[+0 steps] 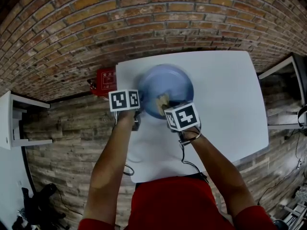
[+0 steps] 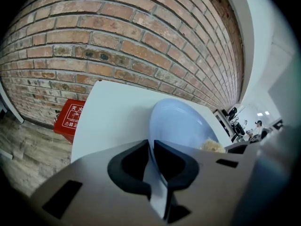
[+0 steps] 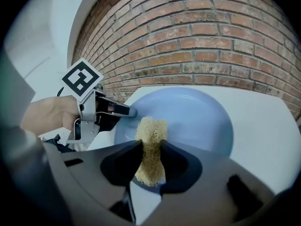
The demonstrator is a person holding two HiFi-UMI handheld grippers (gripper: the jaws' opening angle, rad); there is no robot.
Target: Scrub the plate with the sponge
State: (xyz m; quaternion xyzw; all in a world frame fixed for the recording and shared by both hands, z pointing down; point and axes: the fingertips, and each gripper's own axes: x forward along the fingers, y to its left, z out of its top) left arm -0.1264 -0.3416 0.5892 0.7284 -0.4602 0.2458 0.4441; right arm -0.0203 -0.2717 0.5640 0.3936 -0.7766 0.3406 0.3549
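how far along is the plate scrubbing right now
Done: the left gripper is clamped on the rim of the plate, and the right gripper is shut on the sponge. In hand: the sponge sits over the plate's inside, near the clamped rim. Left: the scrubbing itself; no suds or marks show how much is covered.

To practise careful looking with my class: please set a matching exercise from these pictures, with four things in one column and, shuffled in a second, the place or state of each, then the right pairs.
Things:
1 blue plate
2 sponge
3 red box
4 white table

Places or states:
A on the floor by the brick wall
B rim gripped by the left tongs
C carries the plate
D pinched in the right tongs

Pairs: 1-B; 2-D; 3-A; 4-C
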